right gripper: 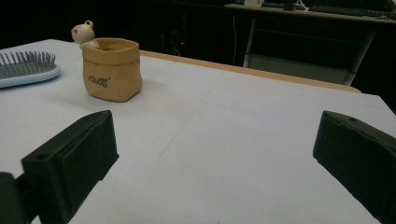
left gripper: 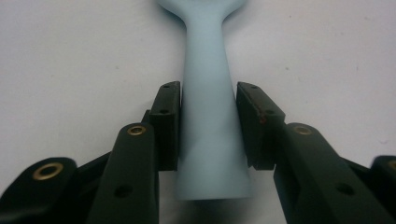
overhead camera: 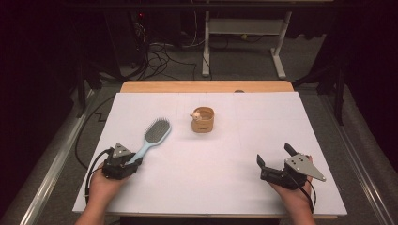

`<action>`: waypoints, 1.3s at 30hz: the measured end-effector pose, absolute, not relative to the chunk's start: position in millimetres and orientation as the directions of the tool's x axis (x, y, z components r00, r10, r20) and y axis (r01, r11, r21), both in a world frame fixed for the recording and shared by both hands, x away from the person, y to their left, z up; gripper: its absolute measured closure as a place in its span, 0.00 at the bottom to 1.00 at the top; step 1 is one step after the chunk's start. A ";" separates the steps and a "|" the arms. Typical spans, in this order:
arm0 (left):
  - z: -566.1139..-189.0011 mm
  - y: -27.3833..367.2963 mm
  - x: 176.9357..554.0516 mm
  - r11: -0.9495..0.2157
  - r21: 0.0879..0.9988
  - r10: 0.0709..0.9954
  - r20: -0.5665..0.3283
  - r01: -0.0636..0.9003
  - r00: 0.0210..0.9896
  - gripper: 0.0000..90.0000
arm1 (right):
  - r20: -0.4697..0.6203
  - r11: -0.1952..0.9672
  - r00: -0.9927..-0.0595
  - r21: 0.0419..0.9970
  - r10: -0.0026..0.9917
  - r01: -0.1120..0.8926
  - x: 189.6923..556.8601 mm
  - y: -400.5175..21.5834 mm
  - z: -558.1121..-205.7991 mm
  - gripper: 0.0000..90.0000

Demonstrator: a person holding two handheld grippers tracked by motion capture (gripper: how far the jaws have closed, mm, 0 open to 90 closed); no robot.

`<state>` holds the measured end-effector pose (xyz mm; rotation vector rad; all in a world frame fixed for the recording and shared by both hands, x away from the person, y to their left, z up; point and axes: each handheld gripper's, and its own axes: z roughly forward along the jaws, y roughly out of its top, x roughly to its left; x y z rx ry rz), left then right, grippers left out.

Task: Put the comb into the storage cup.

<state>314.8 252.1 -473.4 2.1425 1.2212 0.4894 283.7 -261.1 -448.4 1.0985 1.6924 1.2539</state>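
Note:
A light-blue hairbrush [overhead camera: 156, 131] with dark bristles lies on the white table cover [overhead camera: 220, 187], its handle pointing toward the near left. My left gripper [overhead camera: 133, 159] is shut on the end of that handle. In the left gripper view the black pads [left gripper: 169, 126] press on both sides of the hairbrush handle [left gripper: 205, 42]. My right gripper [overhead camera: 273, 154] rests at the near right, open, with nothing between its jaws. In the right gripper view my right gripper [right gripper: 219, 140] frames bare cover.
A small tan bag-shaped pot [overhead camera: 202, 120] with a little bear figure [right gripper: 84, 32] on its rim stands mid-table, right of the brush head [right gripper: 28, 67]. The wooden table edge [overhead camera: 206, 86] runs along the far side. Cables and desk legs lie on the floor beyond.

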 end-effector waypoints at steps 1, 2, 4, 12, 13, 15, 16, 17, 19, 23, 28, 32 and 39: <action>-473.7 252.8 312.1 -0.382 0.670 0.864 0.015 0.636 0.504 0.70 | -0.073 0.152 -0.353 0.968 0.933 0.201 283.7 -261.2 -448.3 0.00; -473.8 254.0 308.3 -0.381 0.670 0.863 0.011 0.637 0.505 0.70 | -0.073 0.151 -0.352 0.968 0.933 0.200 283.5 -261.4 -448.1 0.00; -474.0 254.8 302.8 -0.378 0.671 0.863 0.007 0.637 0.504 0.70 | -0.076 0.153 -0.352 0.969 0.933 0.194 282.0 -261.9 -447.1 0.00; -473.6 257.0 282.2 -0.391 0.666 0.865 0.029 0.635 0.502 0.70 | -0.068 0.139 -0.339 0.972 0.938 0.191 281.1 -266.7 -445.8 0.00; -473.8 258.0 279.6 -0.392 0.667 0.864 0.029 0.634 0.503 0.70 | -0.067 0.138 -0.338 0.972 0.939 0.191 280.9 -267.0 -445.7 0.00; -474.1 259.7 274.5 -0.392 0.668 0.862 0.025 0.633 0.507 0.70 | -0.066 0.137 -0.339 0.972 0.938 0.189 281.1 -267.8 -445.7 0.00; -474.2 260.4 272.7 -0.391 0.669 0.862 0.025 0.632 0.507 0.70 | -0.066 0.137 -0.339 0.972 0.939 0.190 281.3 -267.9 -445.9 0.00; -474.5 261.7 269.8 -0.391 0.670 0.861 0.024 0.631 0.508 0.70 | -0.066 0.137 -0.338 0.972 0.939 0.190 281.6 -267.9 -446.2 0.00; -474.8 263.5 265.9 -0.389 0.671 0.861 0.022 0.631 0.507 0.70 | -0.063 0.135 -0.337 0.971 0.939 0.196 282.0 -268.3 -446.5 0.00; -475.4 268.3 258.2 -0.387 0.673 0.859 0.015 0.630 0.511 0.70 | -0.064 0.135 -0.333 0.972 0.941 0.194 281.2 -268.7 -446.0 0.00; -476.0 271.5 258.2 -0.376 0.677 0.857 -0.006 0.632 0.516 0.69 | -0.067 0.139 -0.337 0.971 0.939 0.193 281.9 -267.4 -446.2 0.00; -474.2 271.5 258.7 -0.381 0.678 0.857 0.003 0.629 0.515 0.69 | -0.067 0.140 -0.338 0.971 0.939 0.196 282.2 -267.1 -446.4 0.00; -467.1 278.1 256.8 -0.325 0.742 0.851 -0.041 0.586 0.524 0.62 | -0.063 0.135 -0.336 0.971 0.940 0.196 282.1 -268.5 -446.2 0.00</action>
